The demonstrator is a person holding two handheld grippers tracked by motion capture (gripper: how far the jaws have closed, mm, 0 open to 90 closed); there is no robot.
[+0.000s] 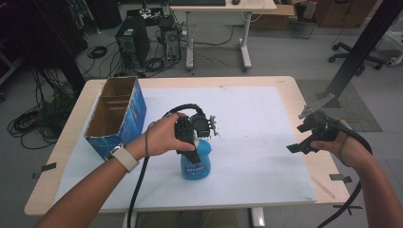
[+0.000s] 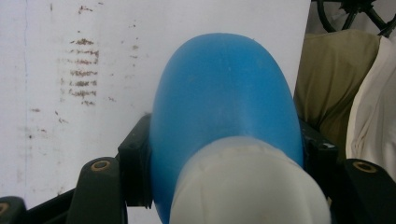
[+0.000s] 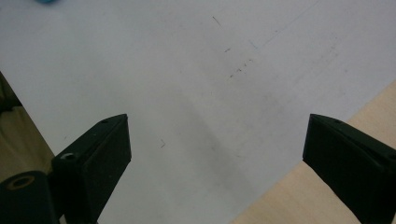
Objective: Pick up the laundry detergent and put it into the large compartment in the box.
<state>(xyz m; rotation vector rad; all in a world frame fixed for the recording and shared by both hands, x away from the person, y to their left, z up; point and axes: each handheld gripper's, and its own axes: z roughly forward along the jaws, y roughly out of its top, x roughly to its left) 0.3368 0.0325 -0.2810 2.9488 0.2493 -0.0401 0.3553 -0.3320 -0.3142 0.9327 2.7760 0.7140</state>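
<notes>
A blue plastic bottle (image 1: 195,165) with a white top stands upright on the white sheet (image 1: 256,118), near the table's front centre. My left gripper (image 1: 194,142) comes down on it from above and is shut on its upper part. In the left gripper view the black pads (image 2: 135,163) press on both sides of the blue bottle (image 2: 224,88), just past its white cap (image 2: 247,182). At the table's right edge my right gripper (image 1: 298,137) is held above the sheet, open. Nothing lies between its fingers (image 3: 100,154) in the right gripper view.
An open blue cardboard box (image 1: 116,114) with inner dividers stands at the table's left, close to my left forearm. The wooden table edge (image 3: 303,196) runs under my right gripper. Beyond the table are a computer tower, cables and a desk on the floor.
</notes>
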